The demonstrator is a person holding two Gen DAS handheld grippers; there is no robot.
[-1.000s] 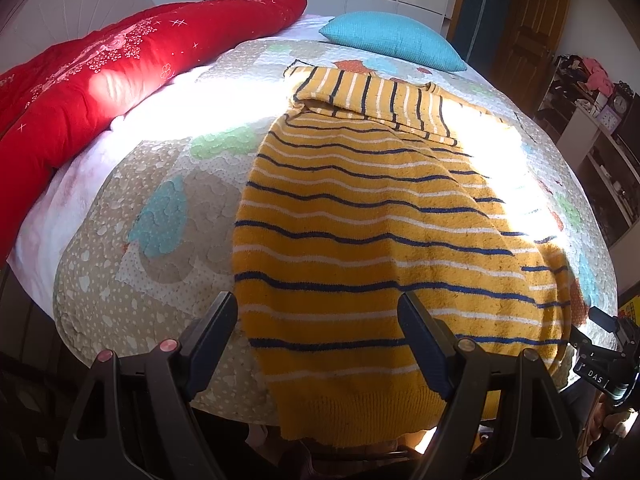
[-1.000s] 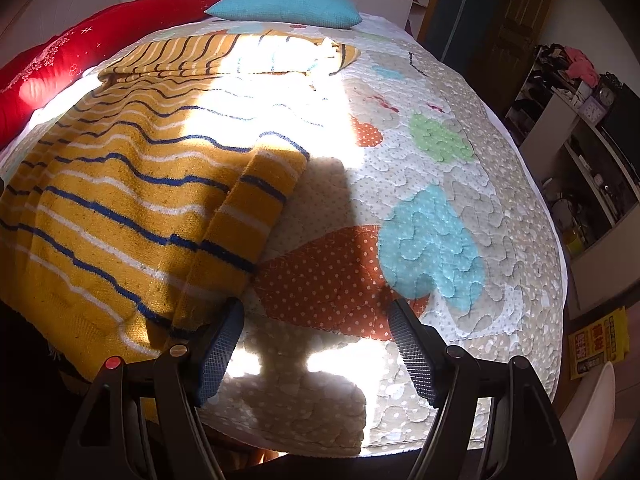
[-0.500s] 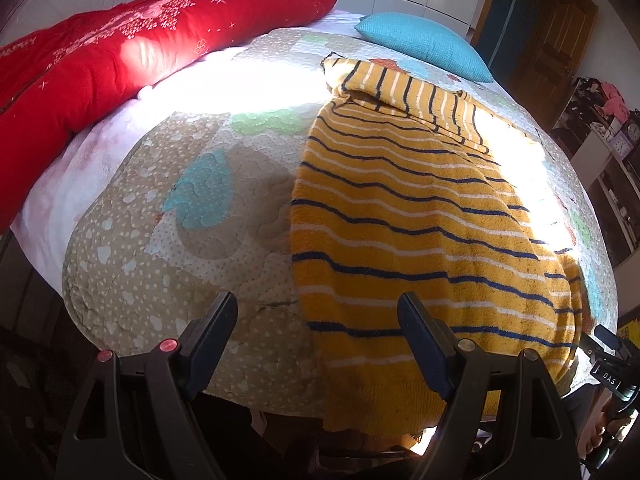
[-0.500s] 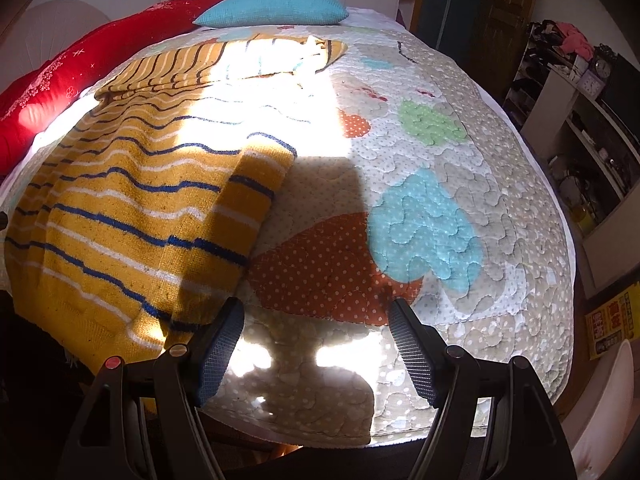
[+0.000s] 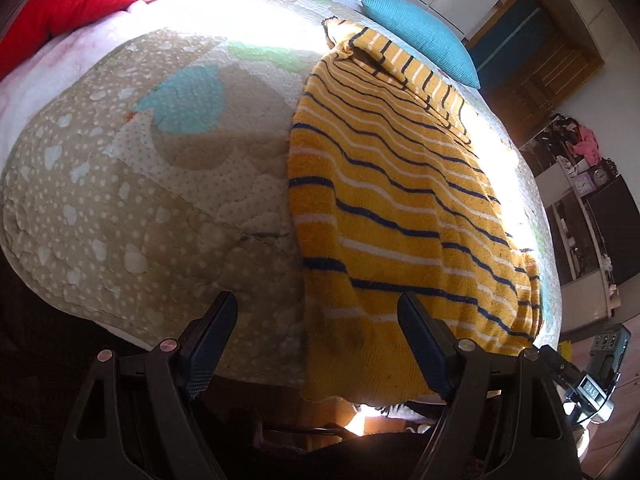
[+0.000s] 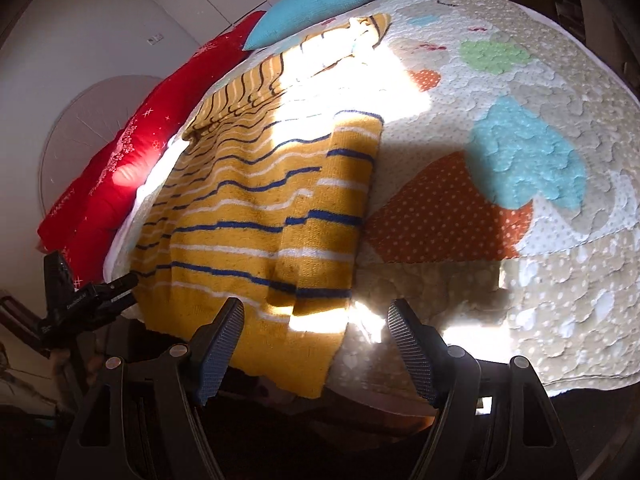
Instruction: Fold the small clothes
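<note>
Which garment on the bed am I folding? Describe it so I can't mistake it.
Start from the patchwork quilt covering the bed. On it lies the sweater, its hem hanging over the near edge. It is the only yellow knit, striped in navy and white.

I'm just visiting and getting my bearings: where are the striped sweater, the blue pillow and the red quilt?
striped sweater [image 5: 384,208], left wrist view, middle of its yellow body.
blue pillow [image 5: 424,32], left wrist view, centre of its knitted cover.
red quilt [image 6: 120,184], right wrist view, sunlit middle.

Sweater [image 5: 400,208] hem below bed edge, sunlit collar washed out
</note>
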